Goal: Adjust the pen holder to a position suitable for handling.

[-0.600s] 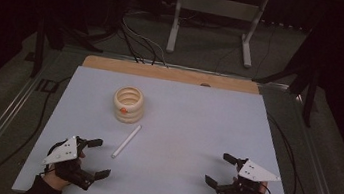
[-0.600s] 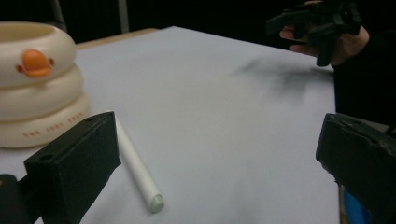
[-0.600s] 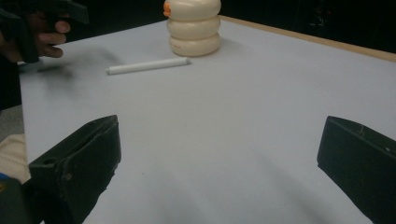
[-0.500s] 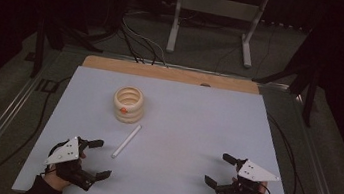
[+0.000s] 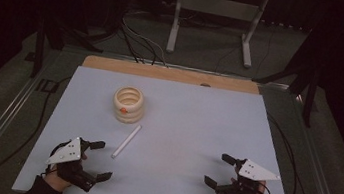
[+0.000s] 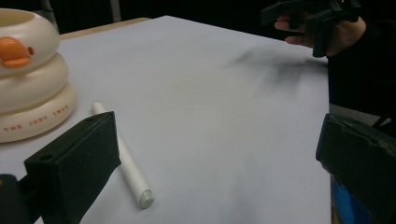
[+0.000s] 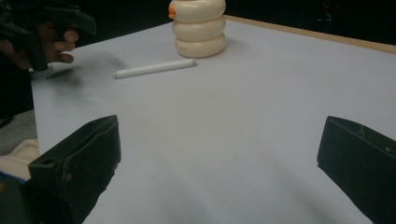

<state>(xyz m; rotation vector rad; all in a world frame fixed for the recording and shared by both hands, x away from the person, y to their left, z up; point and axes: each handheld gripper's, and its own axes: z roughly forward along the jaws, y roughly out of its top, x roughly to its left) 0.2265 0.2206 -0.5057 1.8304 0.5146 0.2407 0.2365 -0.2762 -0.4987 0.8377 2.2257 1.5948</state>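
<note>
A cream holder of stacked rings with an orange duck bill (image 5: 128, 104) stands upright on the pale blue table top (image 5: 191, 125), left of centre. A white stick (image 5: 126, 141) lies flat just in front of it. My left gripper (image 5: 101, 159) rests near the front left corner, open and empty, with the stick a short way off its far jaw. In the left gripper view the stick (image 6: 126, 158) lies beside the left jaw, the holder (image 6: 28, 74) behind it. My right gripper (image 5: 218, 169) sits open and empty near the front right; the stick (image 7: 154, 68) and holder (image 7: 198, 28) lie far ahead.
A wooden strip (image 5: 170, 73) runs along the table's far edge. Behind it stand the legs of a metal frame (image 5: 209, 26) and cables (image 5: 136, 47) on the floor. A metal rail (image 5: 0, 120) runs along the left side. Wide bare table lies between the two grippers.
</note>
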